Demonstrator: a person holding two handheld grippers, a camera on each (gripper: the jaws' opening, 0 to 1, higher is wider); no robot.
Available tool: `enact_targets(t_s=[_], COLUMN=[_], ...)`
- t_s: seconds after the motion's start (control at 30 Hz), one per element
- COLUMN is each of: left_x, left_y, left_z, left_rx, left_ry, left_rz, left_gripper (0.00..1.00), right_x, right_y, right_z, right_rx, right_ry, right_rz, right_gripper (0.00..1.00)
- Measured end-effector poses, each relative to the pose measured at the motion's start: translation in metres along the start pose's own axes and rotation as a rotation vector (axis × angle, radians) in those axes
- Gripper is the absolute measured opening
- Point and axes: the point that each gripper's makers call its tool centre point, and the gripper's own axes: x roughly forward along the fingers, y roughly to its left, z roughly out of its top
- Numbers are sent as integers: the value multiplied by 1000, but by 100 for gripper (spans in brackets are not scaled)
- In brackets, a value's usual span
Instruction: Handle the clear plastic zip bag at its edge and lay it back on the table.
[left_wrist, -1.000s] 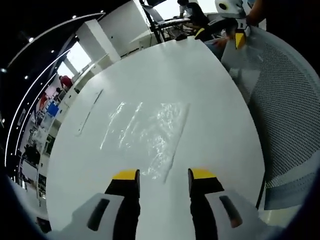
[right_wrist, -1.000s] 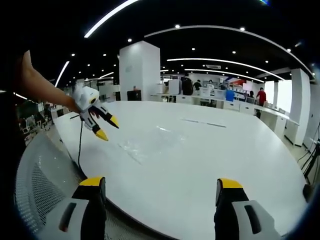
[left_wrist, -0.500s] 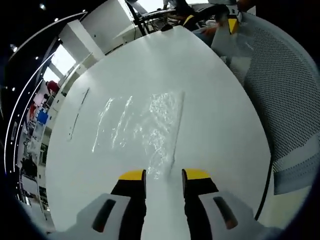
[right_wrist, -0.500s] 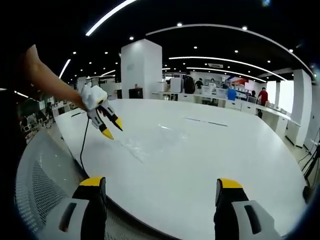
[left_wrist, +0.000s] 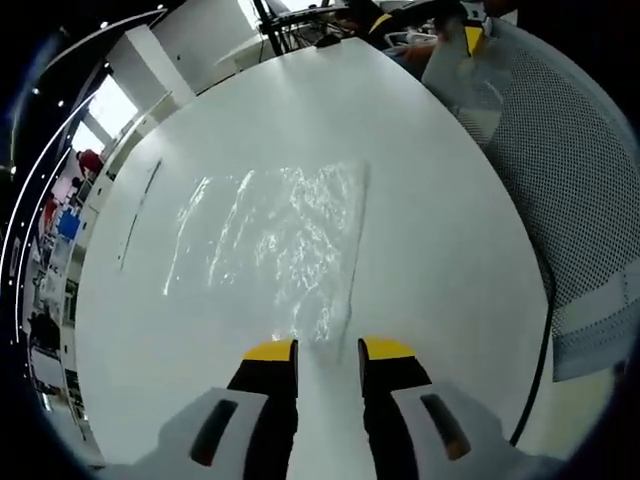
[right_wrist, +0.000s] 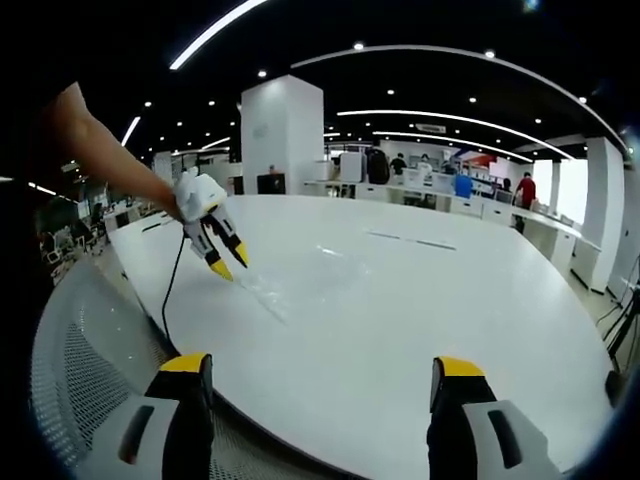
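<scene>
Here the left gripper (left_wrist: 327, 350) nears the flat zip bag's (left_wrist: 270, 235) edge.

No text, label, brand, number or sign can be read in either view. The clear plastic zip bag (left_wrist: 275, 240) lying on the white desk (left_wrist: 430, 250) carries no legible print; its surface shows only creases and glare. The desk near the bag bears no markings that can be made out. In the right gripper view, the coloured panels (right_wrist: 462, 186) far beyond the desk are too small and blurred to read.
</scene>
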Motion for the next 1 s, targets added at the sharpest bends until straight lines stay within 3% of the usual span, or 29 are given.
enact_targets(t_s=[0.53, 0.77, 1.0], left_x=[11, 12, 13], left_y=[-2, -1, -3], left_z=[-2, -1, -3], left_rx=[54, 46, -7], left_ry=[27, 25, 25], left_rz=[-83, -102, -173], left_gripper=[15, 13, 9], right_x=[1, 1, 1], right_y=[0, 1, 0], right_z=[-1, -2, -1], right_rx=[4, 4, 2], right_ry=[12, 19, 16], right_rz=[3, 7, 2], right_gripper=[89, 88, 88])
